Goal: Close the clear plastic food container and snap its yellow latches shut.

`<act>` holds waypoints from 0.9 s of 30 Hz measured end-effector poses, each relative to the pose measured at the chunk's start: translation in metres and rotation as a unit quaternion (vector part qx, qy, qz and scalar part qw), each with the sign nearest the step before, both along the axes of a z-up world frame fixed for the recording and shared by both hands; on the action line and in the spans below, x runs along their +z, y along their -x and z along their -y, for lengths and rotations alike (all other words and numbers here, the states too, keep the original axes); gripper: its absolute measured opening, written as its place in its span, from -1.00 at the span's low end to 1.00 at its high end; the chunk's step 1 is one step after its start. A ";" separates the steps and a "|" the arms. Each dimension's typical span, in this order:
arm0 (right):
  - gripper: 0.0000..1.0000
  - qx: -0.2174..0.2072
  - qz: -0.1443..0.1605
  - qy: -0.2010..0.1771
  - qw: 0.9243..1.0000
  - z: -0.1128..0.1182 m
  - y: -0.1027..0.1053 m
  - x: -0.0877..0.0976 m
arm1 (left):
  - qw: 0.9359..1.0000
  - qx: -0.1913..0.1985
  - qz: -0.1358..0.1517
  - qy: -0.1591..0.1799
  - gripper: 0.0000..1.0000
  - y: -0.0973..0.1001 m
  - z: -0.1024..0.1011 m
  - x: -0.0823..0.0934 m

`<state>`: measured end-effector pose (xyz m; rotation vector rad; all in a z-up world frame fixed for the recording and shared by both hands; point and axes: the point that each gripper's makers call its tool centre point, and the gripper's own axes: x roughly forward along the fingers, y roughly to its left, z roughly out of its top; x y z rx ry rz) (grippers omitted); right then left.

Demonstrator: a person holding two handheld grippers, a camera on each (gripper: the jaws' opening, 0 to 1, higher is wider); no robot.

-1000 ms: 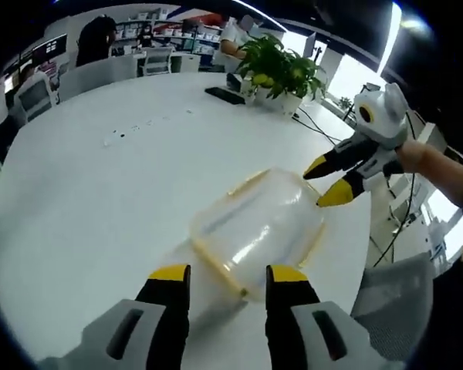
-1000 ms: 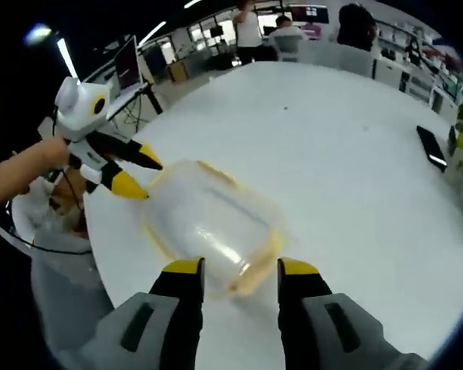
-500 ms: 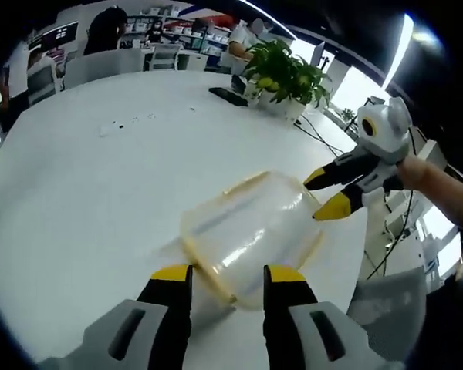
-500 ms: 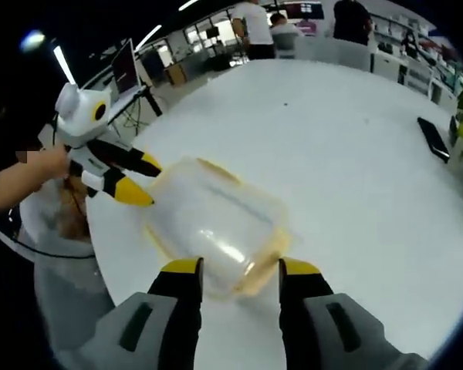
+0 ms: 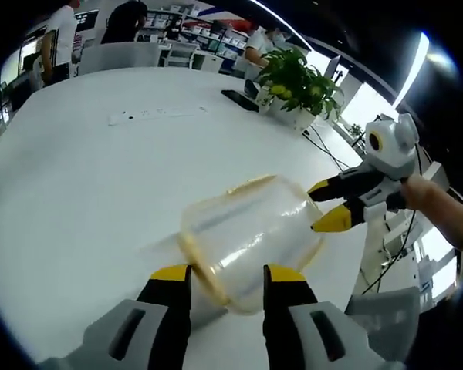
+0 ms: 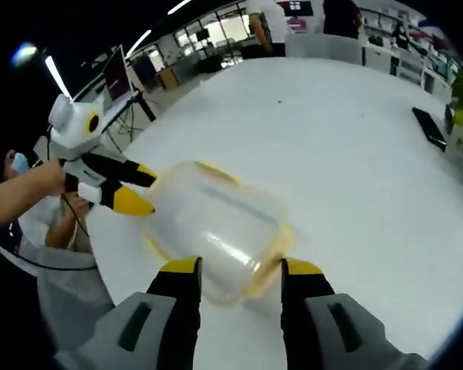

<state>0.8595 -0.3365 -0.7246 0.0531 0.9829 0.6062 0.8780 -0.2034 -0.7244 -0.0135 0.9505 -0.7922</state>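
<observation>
A clear plastic food container (image 5: 247,231) with a yellow rim lies on the white table (image 5: 85,193). My left gripper (image 5: 228,276) is open, and the container's near yellow edge sits between its fingertips. From the opposite side my right gripper (image 6: 241,268) is also open, with the container (image 6: 216,223) reaching in between its tips. In the left gripper view the right gripper (image 5: 324,206) stands at the container's far right corner. In the right gripper view the left gripper (image 6: 141,190) stands at its left end. Whether the latches are snapped is too blurred to tell.
A potted plant (image 5: 295,77) and a black phone (image 5: 238,96) stand at the table's far side. People and chairs are beyond. The table edge (image 5: 355,262) runs close to the container. A hand (image 6: 23,193) holds the left gripper.
Both cameras have shifted and tilted a little. Both grippers have edged slightly closer to the container's ends. The container stays where it was, and both jaw pairs stay open.
</observation>
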 end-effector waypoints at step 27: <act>-0.29 -0.057 -0.005 -0.015 0.998 -0.003 -0.001 -0.001 | 0.998 0.044 -0.026 0.024 -0.43 0.002 0.005 -0.002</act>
